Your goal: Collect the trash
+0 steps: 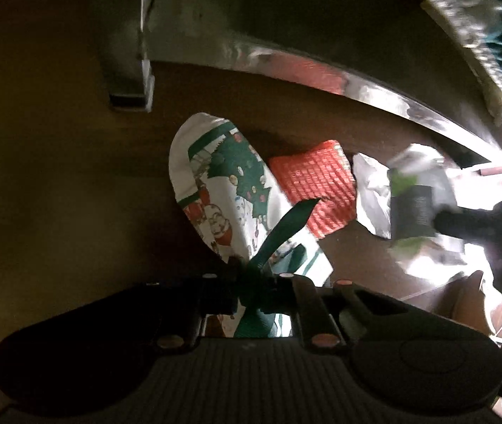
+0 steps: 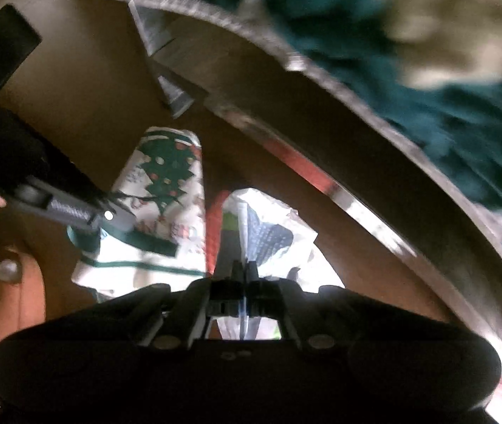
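Left gripper jaws clamped on Christmas-print bag's green handle, right gripper jaws pinching white plastic wrapper, red mesh piece between both on brown floor.

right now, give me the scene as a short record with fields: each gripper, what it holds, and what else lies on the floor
left gripper: shut on green ribbon of christmas-print bag
right gripper: shut on white plastic wrapper
between them: red mesh net, on the brown floor
behind: metal furniture leg, teal rug
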Tool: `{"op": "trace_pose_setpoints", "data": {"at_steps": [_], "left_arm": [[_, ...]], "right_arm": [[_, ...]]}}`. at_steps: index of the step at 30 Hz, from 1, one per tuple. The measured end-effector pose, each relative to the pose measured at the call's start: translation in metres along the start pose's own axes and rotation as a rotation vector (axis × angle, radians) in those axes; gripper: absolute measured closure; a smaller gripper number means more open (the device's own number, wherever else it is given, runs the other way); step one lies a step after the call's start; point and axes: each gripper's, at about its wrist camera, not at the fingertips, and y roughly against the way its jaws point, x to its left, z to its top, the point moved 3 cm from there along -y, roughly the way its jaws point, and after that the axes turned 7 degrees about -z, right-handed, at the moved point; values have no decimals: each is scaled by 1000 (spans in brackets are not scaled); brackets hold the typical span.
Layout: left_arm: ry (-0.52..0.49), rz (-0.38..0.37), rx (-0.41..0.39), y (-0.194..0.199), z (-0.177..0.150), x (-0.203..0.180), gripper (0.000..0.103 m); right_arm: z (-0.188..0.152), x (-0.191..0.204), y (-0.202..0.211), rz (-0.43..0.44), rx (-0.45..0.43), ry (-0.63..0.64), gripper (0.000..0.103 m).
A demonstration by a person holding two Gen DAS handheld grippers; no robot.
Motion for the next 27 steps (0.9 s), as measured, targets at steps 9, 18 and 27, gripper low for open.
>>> {"op": "trace_pose_setpoints", "data": {"at_steps": [9,18,27], "left_arm": [[-115,44,-2,69,-1,-29,97],[-458,54,-50,156,-2,-116,97],[-637,84,-197,241,-12,-235,103]], "right_arm": [[-26,-27,90,-6,-56,-165,103],[-52,-47,203,-5,-159,-291,103],[-89,-80,322,-92,-283,-427,103]]}}
